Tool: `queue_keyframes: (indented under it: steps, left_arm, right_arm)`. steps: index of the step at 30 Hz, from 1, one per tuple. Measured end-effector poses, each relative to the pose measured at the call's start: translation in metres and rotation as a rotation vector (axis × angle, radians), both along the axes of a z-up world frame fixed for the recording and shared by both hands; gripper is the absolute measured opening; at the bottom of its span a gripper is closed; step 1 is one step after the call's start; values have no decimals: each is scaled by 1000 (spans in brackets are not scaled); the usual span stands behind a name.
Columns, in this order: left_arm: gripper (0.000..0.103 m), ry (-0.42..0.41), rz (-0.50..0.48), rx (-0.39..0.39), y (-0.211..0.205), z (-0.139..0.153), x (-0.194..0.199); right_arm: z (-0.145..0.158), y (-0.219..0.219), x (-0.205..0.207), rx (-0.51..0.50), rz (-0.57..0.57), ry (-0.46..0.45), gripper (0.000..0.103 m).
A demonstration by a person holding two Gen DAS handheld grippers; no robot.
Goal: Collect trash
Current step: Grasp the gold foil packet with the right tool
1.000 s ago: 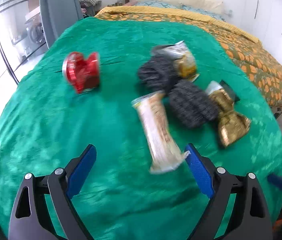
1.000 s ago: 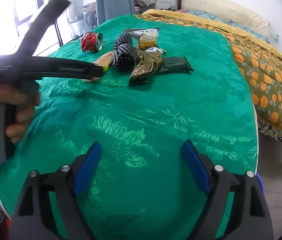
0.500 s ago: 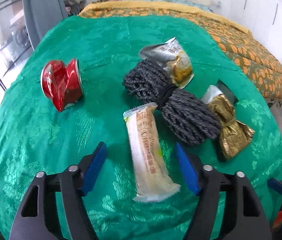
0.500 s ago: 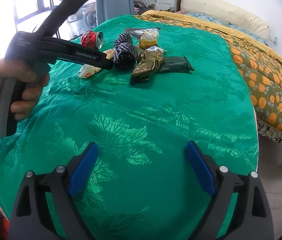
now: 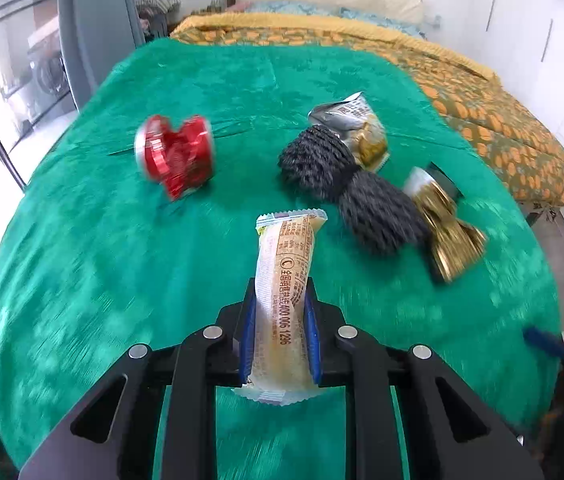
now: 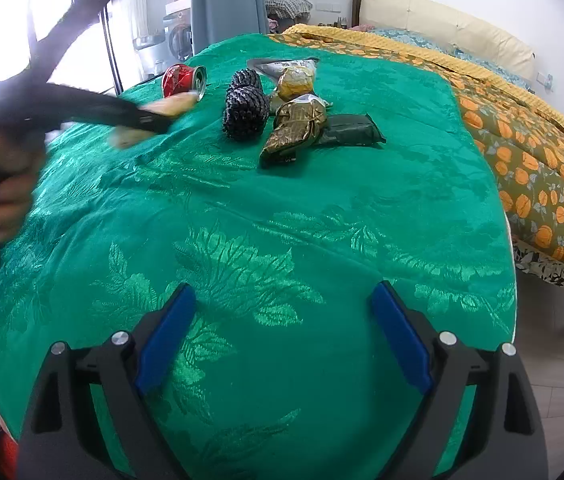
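On green cloth (image 5: 82, 264): crushed can (image 5: 176, 154), black bundle (image 5: 346, 188), gold wrapper (image 5: 448, 236), silver packet (image 5: 356, 128) lie beyond tongs. Left gripper (image 5: 280, 328) clamped tight on snack bar (image 5: 284, 296), pads (image 5: 311, 332) pressing both sides, bar lifted off cloth. Right gripper (image 6: 280, 334) gapes wide, holds nothing, hovers above cloth, well apart from trash.

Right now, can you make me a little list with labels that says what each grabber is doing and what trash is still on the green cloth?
left gripper: jaws shut on the snack bar
right gripper: jaws open, holding nothing, over the cloth
red can: crushed, on the cloth
black scrubbers: two, touching
silver packet: behind the scrubbers
gold wrapper: right of the scrubbers
dark packet: beside the gold wrapper
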State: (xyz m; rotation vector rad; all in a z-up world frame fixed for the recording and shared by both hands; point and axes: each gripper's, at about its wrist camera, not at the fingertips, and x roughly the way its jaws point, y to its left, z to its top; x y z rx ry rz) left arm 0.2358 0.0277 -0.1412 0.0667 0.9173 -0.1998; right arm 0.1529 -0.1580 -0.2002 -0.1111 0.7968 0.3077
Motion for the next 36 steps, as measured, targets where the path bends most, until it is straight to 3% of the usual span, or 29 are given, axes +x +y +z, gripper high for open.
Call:
queue_keyframes:
  steps: [6,11,18,22,26,31,33,35,36]
  left_arm:
    - [23,-28,10,-1,19,-4,-51]
    - [56,-37,22,13,18,-21,-56]
    - [68,-9,39,33,22,-31,-50]
    - [73,-8,49,51,22,-33,-50]
    - [74,-7,48,47,23,-33,-50]
    - [74,-5,49,39,23,-33,-49]
    - [75,-4,48,35,23,-33,-49]
    - [75,-3,48,31,24,-33,-49]
    - [75,-3,48,29,24,-33,-49]
  right_arm:
    - [0,-1,-2,1,-2,-6,87]
    - [0,-2,-4,4,-15,-7,88]
    - [12,-14,0,36,-60,6,87]
    - [38,-18,23,46,-77,-45,86]
    - [50,7,62,8,-3,-40,72]
    - [32,35,112,-67,-11,19,69]
    - [26,35,126,-53,-44,26,59]
    - [23,30,132,-19,-60,49,38]
    - [22,26,132,7,-71,65,38]
